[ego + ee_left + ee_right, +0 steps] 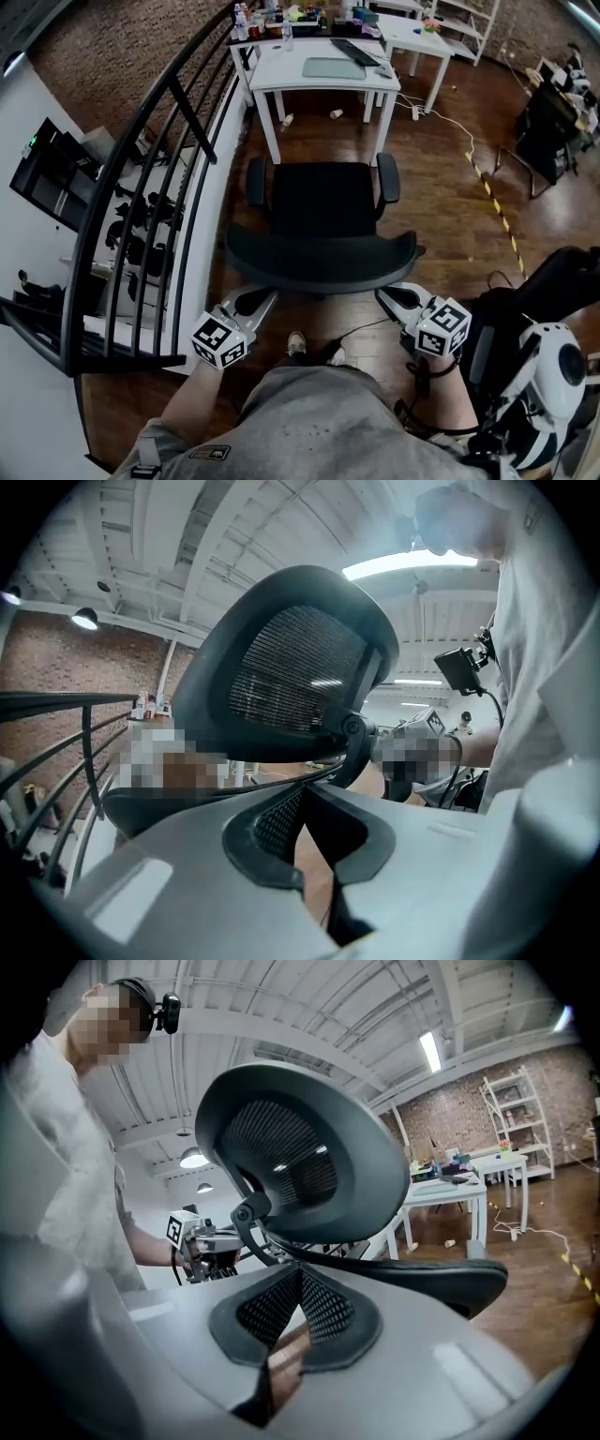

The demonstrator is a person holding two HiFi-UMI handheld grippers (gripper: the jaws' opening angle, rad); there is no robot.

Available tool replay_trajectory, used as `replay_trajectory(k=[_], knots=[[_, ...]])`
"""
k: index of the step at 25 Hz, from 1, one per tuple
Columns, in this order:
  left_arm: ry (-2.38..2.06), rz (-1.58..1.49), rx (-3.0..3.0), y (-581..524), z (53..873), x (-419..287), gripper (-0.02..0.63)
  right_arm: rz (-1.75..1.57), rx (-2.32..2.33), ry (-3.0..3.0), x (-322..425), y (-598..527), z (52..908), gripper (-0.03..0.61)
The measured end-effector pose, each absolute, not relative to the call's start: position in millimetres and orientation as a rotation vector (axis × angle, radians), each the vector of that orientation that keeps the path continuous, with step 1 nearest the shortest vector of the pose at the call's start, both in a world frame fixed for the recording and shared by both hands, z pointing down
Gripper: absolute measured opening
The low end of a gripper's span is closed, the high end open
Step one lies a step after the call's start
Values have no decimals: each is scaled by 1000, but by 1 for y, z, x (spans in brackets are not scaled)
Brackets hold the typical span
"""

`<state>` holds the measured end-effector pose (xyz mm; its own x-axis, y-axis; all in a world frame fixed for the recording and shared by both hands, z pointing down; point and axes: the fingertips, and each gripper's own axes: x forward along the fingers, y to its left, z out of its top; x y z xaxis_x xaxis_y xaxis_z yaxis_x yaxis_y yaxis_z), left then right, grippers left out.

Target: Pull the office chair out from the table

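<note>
The black office chair stands in front of me with its seat [323, 197] toward the white table [281, 75] and its curved mesh backrest [319, 258] nearest me. My left gripper [269, 295] sits just behind the backrest's left lower edge, my right gripper [382, 294] just behind its right lower edge. In the left gripper view the backrest [291, 667] looms just above the left gripper [302, 797], whose pads meet with nothing seen between them. In the right gripper view the right gripper [300, 1275] is likewise shut under the backrest [300, 1157].
A black railing [159, 187] runs along the left of the chair. A second white table [412, 33] stands behind the first. Small cups [336, 113] lie on the wood floor under the table. Yellow-black tape [497, 206] and dark equipment [553, 281] are at right.
</note>
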<state>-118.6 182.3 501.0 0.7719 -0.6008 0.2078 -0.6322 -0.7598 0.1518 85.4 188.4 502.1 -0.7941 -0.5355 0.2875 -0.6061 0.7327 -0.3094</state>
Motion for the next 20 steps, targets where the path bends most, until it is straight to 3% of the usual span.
replay_trajectory(k=[20], knots=[[-937, 214, 2765, 173, 500, -110, 0, 548, 852, -2744, 77, 186, 504, 6]])
